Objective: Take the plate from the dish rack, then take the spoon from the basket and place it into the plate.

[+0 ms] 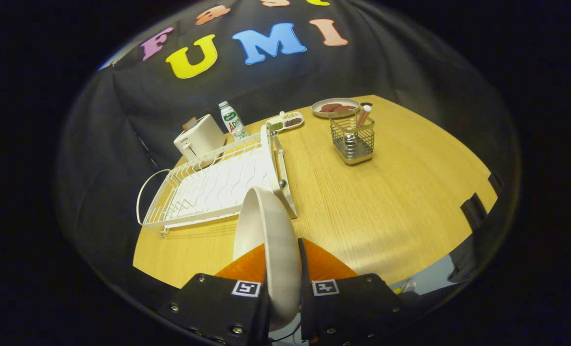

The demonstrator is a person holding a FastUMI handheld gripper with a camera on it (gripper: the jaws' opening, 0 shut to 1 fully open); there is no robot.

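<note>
My gripper [283,269] is shut on a cream plate [266,230], which stands on edge between the two fingers and rises ahead of them. Just beyond the plate, to the left, lies the white wire dish rack [208,187] on the wooden table [386,202]. Farther off to the right stands a square metal wire basket [353,139], and a spoon [362,117] with a pale pinkish handle sticks up out of it. The plate hangs above the table's near part, apart from the rack.
Behind the rack stand a white toaster [199,137] and a small bottle [232,120]. A little divided dish [286,121] and a plate with brownish food [336,107] sit at the table's far side. Dark chair backs [473,209] show at the right edge.
</note>
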